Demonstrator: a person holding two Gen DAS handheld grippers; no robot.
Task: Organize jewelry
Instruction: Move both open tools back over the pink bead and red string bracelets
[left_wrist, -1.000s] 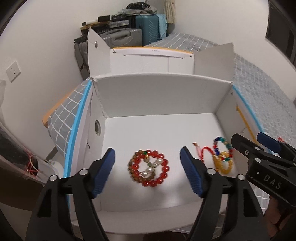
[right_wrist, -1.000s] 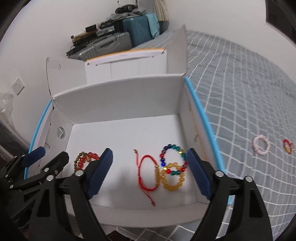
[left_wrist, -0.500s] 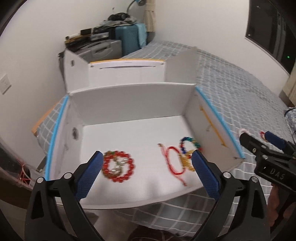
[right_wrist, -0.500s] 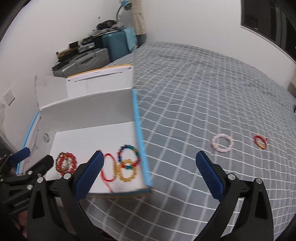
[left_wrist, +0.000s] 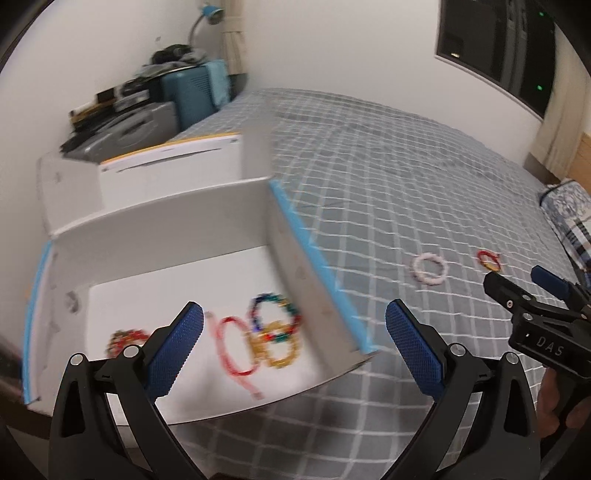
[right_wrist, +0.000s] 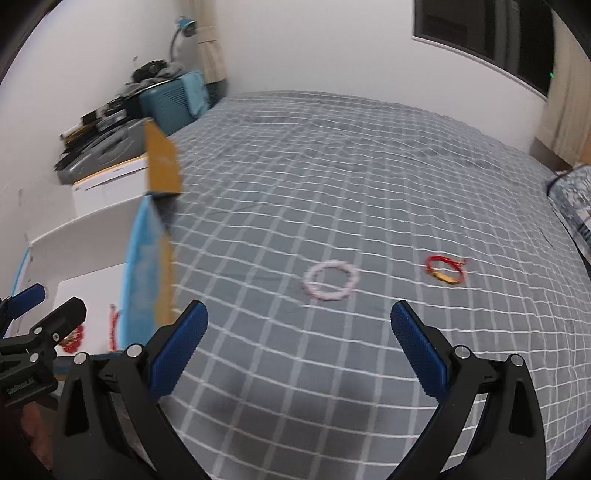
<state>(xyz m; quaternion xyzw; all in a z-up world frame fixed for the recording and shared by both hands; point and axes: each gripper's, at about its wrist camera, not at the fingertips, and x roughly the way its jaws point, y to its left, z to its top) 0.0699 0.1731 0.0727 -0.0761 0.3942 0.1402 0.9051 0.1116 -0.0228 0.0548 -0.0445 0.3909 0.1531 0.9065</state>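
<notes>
Both views have swung rightward off the white box, now at left. The left tool and right tool are spread wider, empty. The pink bracelet and red bracelet lie mid-frame on the bed; the box's bracelets are blurred.

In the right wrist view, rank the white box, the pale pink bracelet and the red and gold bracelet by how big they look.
1. white box, largest, though partly cut off.
2. pale pink bracelet.
3. red and gold bracelet, smallest as seen; the picture is blurred and it lies further out in the fisheye view, so its true size against the pink one is unsure.
</notes>
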